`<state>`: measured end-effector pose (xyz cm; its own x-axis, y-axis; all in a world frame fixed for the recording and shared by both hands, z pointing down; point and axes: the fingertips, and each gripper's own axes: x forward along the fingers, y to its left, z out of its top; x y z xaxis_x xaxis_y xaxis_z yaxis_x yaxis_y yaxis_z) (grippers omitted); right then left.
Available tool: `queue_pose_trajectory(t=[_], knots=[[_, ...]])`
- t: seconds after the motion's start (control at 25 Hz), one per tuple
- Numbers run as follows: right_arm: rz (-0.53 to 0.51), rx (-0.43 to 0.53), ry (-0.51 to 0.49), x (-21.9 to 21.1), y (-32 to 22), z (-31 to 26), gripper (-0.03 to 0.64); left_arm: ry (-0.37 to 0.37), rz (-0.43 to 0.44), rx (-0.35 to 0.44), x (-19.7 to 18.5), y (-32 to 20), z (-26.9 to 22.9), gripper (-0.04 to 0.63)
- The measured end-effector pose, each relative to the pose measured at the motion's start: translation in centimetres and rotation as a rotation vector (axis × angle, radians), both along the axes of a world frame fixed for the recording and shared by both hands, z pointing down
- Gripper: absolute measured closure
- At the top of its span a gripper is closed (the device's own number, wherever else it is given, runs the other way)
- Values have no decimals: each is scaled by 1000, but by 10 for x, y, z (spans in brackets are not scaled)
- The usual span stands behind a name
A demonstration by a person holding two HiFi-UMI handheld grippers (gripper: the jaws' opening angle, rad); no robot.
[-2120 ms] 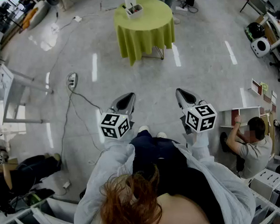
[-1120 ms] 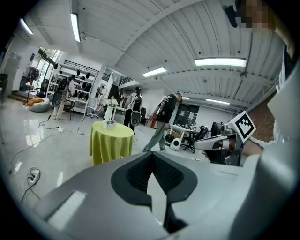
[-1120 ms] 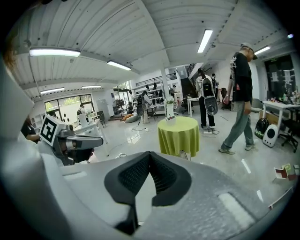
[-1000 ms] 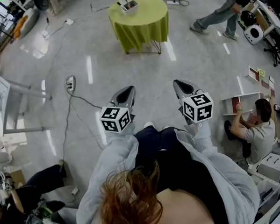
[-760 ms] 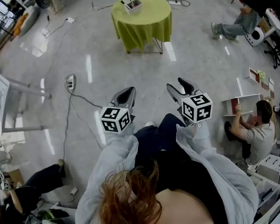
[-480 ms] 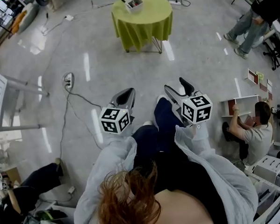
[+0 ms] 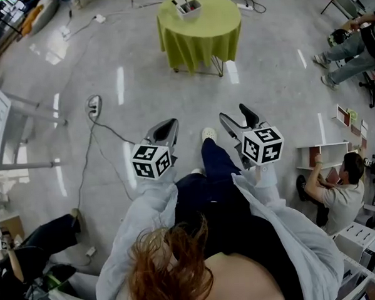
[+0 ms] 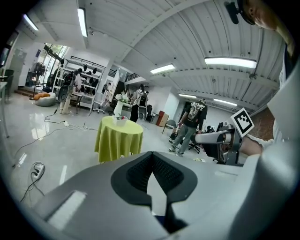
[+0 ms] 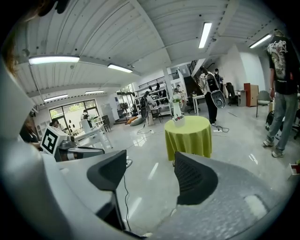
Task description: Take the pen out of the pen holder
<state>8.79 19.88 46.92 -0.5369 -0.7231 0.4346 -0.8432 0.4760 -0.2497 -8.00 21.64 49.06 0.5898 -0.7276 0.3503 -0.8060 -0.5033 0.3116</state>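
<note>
**Q:** What did the head view show?

**A:** The left gripper (image 7: 171,124) and the right gripper (image 7: 234,114) were held out level in front of the person, side by side over the grey floor (image 7: 278,79). The left jaws were clenched together on nothing. The right jaws stood released, with only floor between them. One shoe (image 7: 208,134) stood forward between the two grippers. A round table (image 7: 199,33) under a green cloth stood well apart, at the top of the view. The white pen holder (image 7: 190,8) sat on its far edge, and a thin dark pen (image 7: 177,2) stood up in it. A cable (image 7: 105,132) ran across the floor to the left, and a seated person (image 7: 337,192) was at the right.

**Q:** And the left gripper view?

**A:** The left gripper (image 8: 152,154) had its two dark pads (image 8: 136,173) meeting in a closed seam, with nothing gripped. The table (image 8: 118,140) stood far ahead with the pen holder (image 8: 120,120) on top; the pen was too small to make out there. The right gripper (image 8: 220,138) showed at the right edge, and a standing person (image 8: 190,124) was behind it.

**Q:** And the right gripper view?

**A:** The right gripper (image 9: 150,161) had its pads (image 9: 192,180) spread wide and empty, with bare floor in the gap. The table (image 9: 188,138) lay ahead, just above the right pad, and carried the pen holder (image 9: 178,121). The left gripper (image 9: 79,150) showed at the left.
</note>
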Motion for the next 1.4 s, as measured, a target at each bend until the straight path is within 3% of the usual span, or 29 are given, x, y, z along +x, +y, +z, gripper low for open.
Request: queue_pose_trajectory(t=[0.32, 0.76, 1.08, 1.4], knots=[[-2, 32, -23, 19, -92, -13, 265, -44, 4, 38, 14, -89, -18, 577], [-124, 37, -36, 12, -203, -20, 265, -34, -107, 51, 7, -190, -31, 577], [-176, 39, -39, 17, -247, -19, 269, -50, -129, 53, 18, -228, -30, 577], [-195, -1, -44, 22, -251, -4, 278, -55, -131, 9, 26, -224, -15, 577]])
